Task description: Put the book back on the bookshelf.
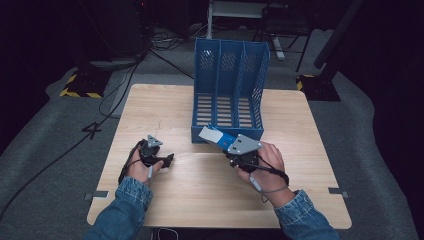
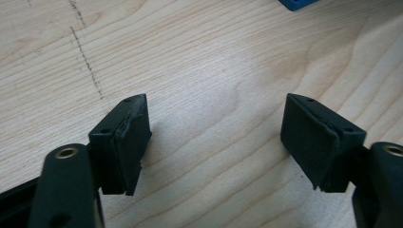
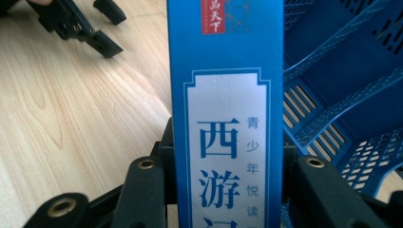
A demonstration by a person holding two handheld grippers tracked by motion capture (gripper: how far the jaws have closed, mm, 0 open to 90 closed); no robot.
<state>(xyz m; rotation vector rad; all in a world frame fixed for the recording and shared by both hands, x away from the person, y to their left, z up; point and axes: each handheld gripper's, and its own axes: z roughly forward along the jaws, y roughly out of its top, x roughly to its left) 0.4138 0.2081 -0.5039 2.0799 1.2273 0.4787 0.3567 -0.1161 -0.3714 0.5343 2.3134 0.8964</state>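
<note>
- High view: the right tongs point(image 1: 227, 149) are pinching a blue book point(image 1: 216, 135), holding it tilted just in front of the low front lip of the blue three-slot file rack point(image 1: 230, 85); the book's far end is overlapping that lip.
- The file rack is standing at the far middle of the wooden tabletop point(image 1: 200, 190), its back close to the far edge and its slots opening toward the person.
- The left tongs point(image 1: 167, 160) are hovering low over bare wood, well apart from the book and the rack, with open tabletop stretching on to the left edge and to the near edge.
- Left gripper view: the left tongs point(image 2: 216, 137) are standing spread wide with bare wood grain between the pads, nothing lying between them; a corner of the blue rack point(image 2: 297, 4) is peeking in at the top edge.
- Right gripper view: the right tongs point(image 3: 228, 161) are pressing on both long edges of the book point(image 3: 225, 95), its blue cover with Chinese lettering facing the camera.
- The rack's perforated walls and slotted floor point(image 3: 342, 95) are lying just beside and behind the book; the left tongs point(image 3: 102, 28) are sitting far off over open wood.
</note>
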